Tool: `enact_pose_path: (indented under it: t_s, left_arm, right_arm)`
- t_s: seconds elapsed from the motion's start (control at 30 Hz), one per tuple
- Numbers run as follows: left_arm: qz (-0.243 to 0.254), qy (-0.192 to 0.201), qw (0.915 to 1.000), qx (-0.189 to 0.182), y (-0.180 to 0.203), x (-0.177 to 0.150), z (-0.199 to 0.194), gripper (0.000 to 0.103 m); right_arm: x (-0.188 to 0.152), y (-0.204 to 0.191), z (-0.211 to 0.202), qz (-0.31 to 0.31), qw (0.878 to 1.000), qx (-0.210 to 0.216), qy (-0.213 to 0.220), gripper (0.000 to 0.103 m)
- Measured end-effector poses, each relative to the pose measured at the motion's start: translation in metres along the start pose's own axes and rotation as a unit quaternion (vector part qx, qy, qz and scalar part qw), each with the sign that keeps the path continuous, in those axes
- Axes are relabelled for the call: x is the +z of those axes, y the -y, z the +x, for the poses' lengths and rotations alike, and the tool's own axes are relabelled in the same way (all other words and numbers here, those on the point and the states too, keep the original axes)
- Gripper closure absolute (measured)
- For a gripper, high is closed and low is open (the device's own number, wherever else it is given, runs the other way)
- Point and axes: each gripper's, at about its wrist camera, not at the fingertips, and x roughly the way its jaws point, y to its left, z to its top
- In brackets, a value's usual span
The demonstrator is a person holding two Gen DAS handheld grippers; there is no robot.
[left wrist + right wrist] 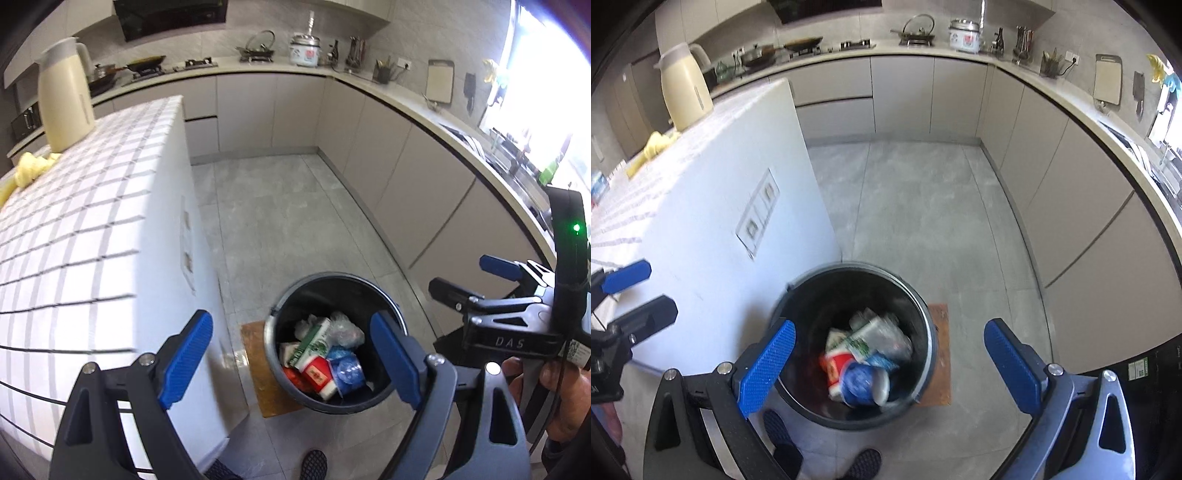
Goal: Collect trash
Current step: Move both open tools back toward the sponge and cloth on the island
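Observation:
A black round trash bin (284, 306) stands on the grey floor beside the white island; it also shows in the right wrist view (812, 295). It holds several pieces of trash (325, 354): cartons, blue cups and clear plastic, also seen from the right wrist (864, 354). My left gripper (291, 365) is open and empty above the bin. My right gripper (890, 365) is open and empty, also above the bin. The right gripper shows in the left wrist view (476, 280), and the left gripper in the right wrist view (639, 291).
The white island with a checked cloth (85, 229) stands left of the bin, bearing a cream jug (64, 96) and a yellow cloth (31, 168). A brown mat (258, 373) lies under the bin. Kitchen cabinets and counter (424, 147) curve around behind and right. My slippered feet (783, 428) stand by the bin.

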Motion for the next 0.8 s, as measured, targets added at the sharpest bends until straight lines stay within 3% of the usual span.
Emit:
enact_pose_path:
  t_s: [0.2,0.8]
  left_arm:
    - [-0.017,0.021,0.9996,0.005,-0.031,0.005,-0.013,0.014]
    - [-0.066,0.055,0.9952,0.047,-0.152,0.003,-0.055,0.014]
  right_arm:
    - [0.019,-0.032,-0.007,-0.009,1.0,-0.017,0.014,0.0]
    - [0.068,-0.141,-0.022,-0.026,0.997,0.013,0.075,0.0]
